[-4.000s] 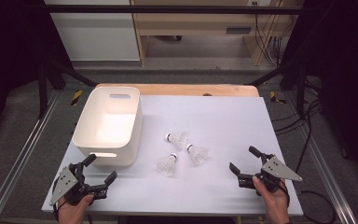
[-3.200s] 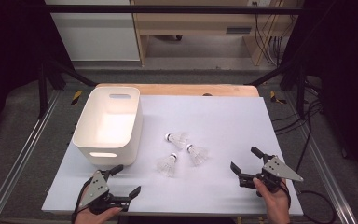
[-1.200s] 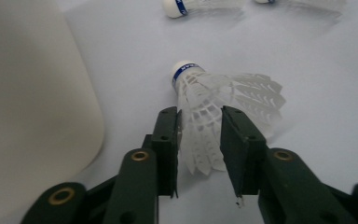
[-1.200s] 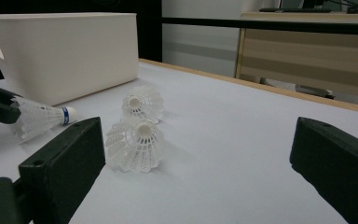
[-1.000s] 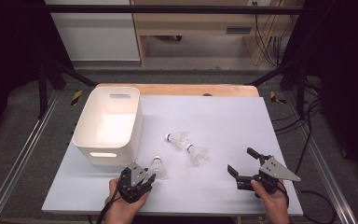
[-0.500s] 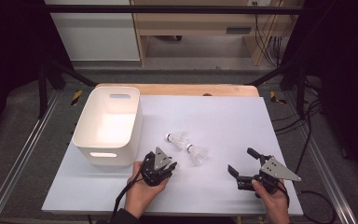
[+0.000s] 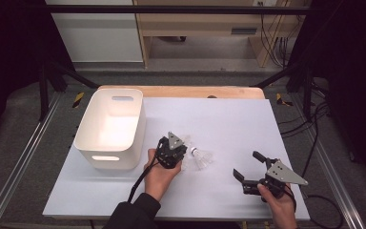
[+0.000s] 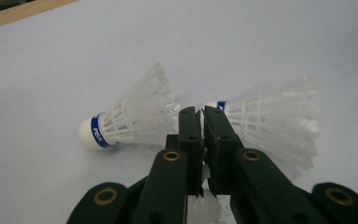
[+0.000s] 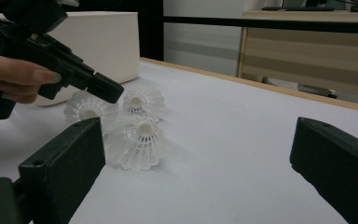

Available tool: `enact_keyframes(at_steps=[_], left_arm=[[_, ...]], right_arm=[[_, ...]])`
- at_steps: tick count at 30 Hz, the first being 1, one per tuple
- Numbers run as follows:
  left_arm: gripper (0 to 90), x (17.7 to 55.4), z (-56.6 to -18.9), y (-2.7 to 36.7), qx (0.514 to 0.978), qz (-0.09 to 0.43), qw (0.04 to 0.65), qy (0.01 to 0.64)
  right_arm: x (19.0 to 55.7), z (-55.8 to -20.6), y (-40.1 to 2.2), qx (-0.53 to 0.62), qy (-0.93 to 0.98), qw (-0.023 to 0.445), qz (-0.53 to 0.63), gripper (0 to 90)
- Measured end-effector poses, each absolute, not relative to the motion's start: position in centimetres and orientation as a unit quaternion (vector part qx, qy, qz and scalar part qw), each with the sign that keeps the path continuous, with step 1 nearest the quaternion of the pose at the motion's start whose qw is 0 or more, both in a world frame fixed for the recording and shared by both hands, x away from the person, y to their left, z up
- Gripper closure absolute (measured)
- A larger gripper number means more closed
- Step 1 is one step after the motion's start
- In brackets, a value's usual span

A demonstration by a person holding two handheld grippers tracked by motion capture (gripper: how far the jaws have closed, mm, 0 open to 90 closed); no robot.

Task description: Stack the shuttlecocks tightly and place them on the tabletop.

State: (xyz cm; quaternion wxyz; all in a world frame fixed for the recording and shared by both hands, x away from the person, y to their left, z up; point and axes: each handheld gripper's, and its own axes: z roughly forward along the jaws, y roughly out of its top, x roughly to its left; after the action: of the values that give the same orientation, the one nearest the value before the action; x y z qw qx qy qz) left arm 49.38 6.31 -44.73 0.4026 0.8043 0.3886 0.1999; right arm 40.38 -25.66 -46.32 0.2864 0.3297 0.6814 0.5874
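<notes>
Three white shuttlecocks with blue-banded corks sit mid-table. Two lie on the sheet ahead of my left gripper [image 8: 201, 112], one to the left [image 8: 130, 116] and one to the right [image 8: 270, 121]. The jaws have just been closing, and the feathered skirt of the third shuttlecock [image 8: 205, 205] is pinched between them. In the high view the left gripper [image 7: 181, 155] is beside the pair [image 7: 202, 157]. My right gripper [image 7: 247, 163] rests open at the front right with nothing between its jaws. From the right gripper [image 9: 200, 158] I see the left gripper's tip over the held shuttlecock [image 9: 89, 108].
A white plastic bin [image 7: 109, 160] stands at the left of the white sheet, close behind the left hand. A wooden table edge [image 7: 181, 90] runs along the back. Cables hang off the right side.
The left hand has travelled from the front edge up and right to the shuttlecocks, and its jaws have come together on one. The right gripper has stayed put.
</notes>
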Motion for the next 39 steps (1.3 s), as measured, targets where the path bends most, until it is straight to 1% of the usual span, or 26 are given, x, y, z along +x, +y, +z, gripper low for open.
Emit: enact_keyframes(at_steps=[3, 8, 11, 13, 15, 19, 21, 24, 28, 29, 30, 32, 34, 37, 39], left_arm=[[86.6, 50.1, -45.1, 5.9, 0.799, 0.191, 0.405, 0.402], [84.1, 50.1, -45.3, 5.4, 0.808, 0.185, 0.399, 0.392], [79.2, 50.2, -45.5, 5.4, 0.807, 0.187, 0.402, 0.390], [74.8, 50.1, -45.4, 5.3, 0.803, 0.186, 0.415, 0.384], [72.0, 49.9, -45.2, 5.3, 0.804, 0.195, 0.416, 0.376], [63.1, 49.3, -44.6, 5.4, 0.799, 0.200, 0.438, 0.361], [57.7, 48.7, -43.9, 5.6, 0.791, 0.216, 0.456, 0.345], [44.0, 47.5, -42.5, 6.4, 0.767, 0.241, 0.495, 0.329], [29.0, 45.3, -41.3, 8.0, 0.741, 0.254, 0.542, 0.304], [22.9, 44.7, -41.4, 8.6, 0.736, 0.255, 0.549, 0.302], [22.9, 44.1, -41.6, 9.1, 0.730, 0.251, 0.559, 0.301], [17.5, 42.9, -42.2, 10.2, 0.726, 0.254, 0.564, 0.300], [16.9, 41.9, -43.1, 11.2, 0.721, 0.255, 0.567, 0.307], [12.5, 40.6, -44.5, 12.3, 0.710, 0.238, 0.583, 0.316], [9.5, 40.3, -45.1, 12.4, 0.724, 0.233, 0.573, 0.306]], right_arm=[[40.4, -46.3, -25.7, 0.329, 0.681, 0.288, 0.587, 3.3], [40.4, -46.3, -25.8, 0.332, 0.680, 0.287, 0.587, 3.3], [40.4, -46.3, -25.8, 0.333, 0.680, 0.286, 0.587, 3.3], [40.4, -46.3, -25.8, 0.333, 0.680, 0.286, 0.587, 3.3], [40.4, -46.3, -25.8, 0.334, 0.680, 0.286, 0.587, 3.3], [40.4, -46.3, -25.9, 0.334, 0.680, 0.286, 0.586, 3.3], [40.4, -46.3, -25.9, 0.334, 0.681, 0.286, 0.586, 3.2], [40.4, -46.3, -25.9, 0.336, 0.682, 0.287, 0.583, 3.1], [40.4, -46.4, -25.8, 0.340, 0.683, 0.288, 0.578, 3.1], [40.4, -46.5, -25.8, 0.344, 0.685, 0.288, 0.573, 3.1], [40.4, -46.5, -25.8, 0.344, 0.685, 0.288, 0.573, 3.1], [40.4, -46.6, -25.6, 0.351, 0.690, 0.284, 0.566, 3.3], [40.4, -46.7, -25.5, 0.352, 0.692, 0.282, 0.563, 3.6], [40.3, -46.6, -25.1, 0.361, 0.695, 0.275, 0.557, 4.6], [40.3, -46.7, -24.9, 0.367, 0.698, 0.268, 0.553, 4.8]])
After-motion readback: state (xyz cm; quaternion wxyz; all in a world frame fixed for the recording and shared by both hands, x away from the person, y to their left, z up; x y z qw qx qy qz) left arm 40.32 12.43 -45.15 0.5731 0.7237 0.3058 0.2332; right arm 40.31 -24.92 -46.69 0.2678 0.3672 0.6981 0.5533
